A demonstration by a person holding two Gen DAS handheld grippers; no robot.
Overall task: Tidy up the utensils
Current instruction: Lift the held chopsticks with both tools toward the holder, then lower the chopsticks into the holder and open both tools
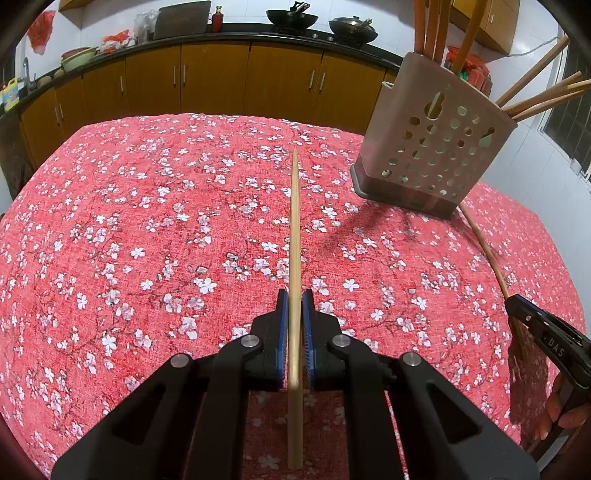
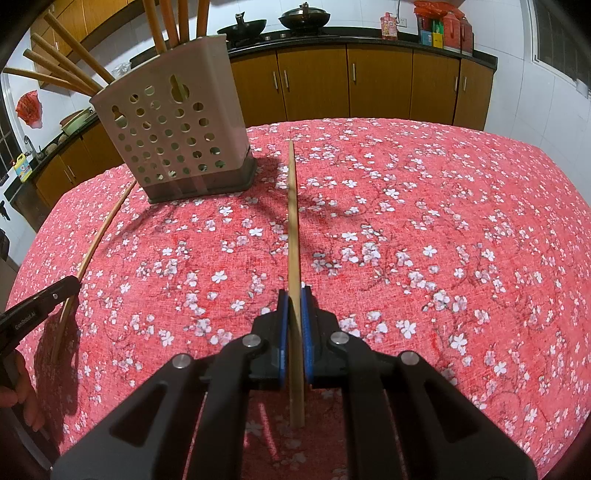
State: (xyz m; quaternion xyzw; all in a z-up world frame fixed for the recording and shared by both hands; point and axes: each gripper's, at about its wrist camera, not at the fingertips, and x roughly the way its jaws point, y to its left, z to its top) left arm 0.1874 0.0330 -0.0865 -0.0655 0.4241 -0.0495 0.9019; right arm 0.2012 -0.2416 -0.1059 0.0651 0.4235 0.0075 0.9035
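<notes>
My left gripper is shut on a wooden chopstick that points forward above the red floral tablecloth. My right gripper is shut on a second wooden chopstick, also held above the cloth. A beige perforated utensil holder stands on the table to the front right of the left gripper and holds several wooden utensils. In the right wrist view the holder is to the front left. Each view shows the other gripper with its chopstick at the side: the right gripper and the left gripper.
The table is covered by the red cloth with white blossoms. Behind it runs a kitchen counter with brown cabinets, woks, bottles and bowls. A window is at the far right.
</notes>
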